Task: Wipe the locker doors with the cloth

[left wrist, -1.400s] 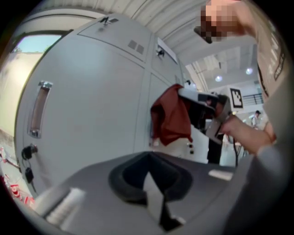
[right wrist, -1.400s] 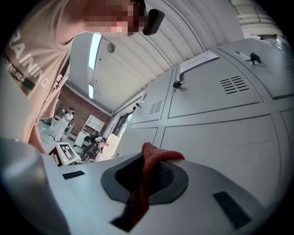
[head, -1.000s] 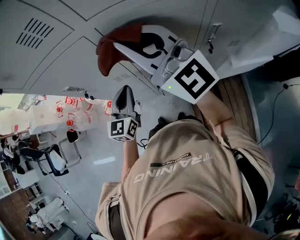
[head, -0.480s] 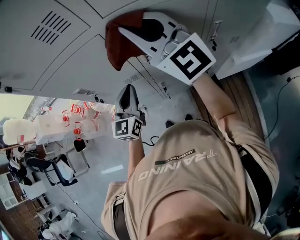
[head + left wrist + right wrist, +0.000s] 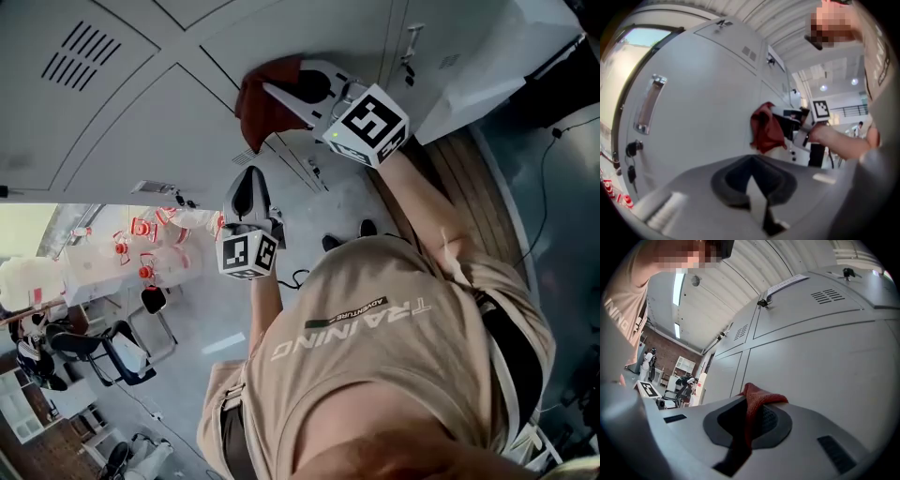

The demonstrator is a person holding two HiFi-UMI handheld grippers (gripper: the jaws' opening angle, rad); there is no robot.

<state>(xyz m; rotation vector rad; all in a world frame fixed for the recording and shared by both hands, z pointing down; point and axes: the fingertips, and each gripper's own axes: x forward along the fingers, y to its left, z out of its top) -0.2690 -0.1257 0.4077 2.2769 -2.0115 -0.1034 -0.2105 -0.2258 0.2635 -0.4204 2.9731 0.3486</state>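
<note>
Foreground: left gripper (image 5: 751,161), jaws closed on nothing, well short of the lockers (image 5: 703,103). Beyond, right gripper (image 5: 757,404), the nearer to the work, clamped on red cloth (image 5: 758,395). Cloth bunched just ahead of the tips, against a grey door (image 5: 825,357), long axis down the panel, loose end hanging; next stroke likely along that door.

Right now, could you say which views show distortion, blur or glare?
Left gripper view: fisheye bows the locker door; upper left is washed out. Right gripper view: dark vignetted corners; the cloth in the right gripper is soft up close. Head view: sharp, overexposed patch at left.
</note>
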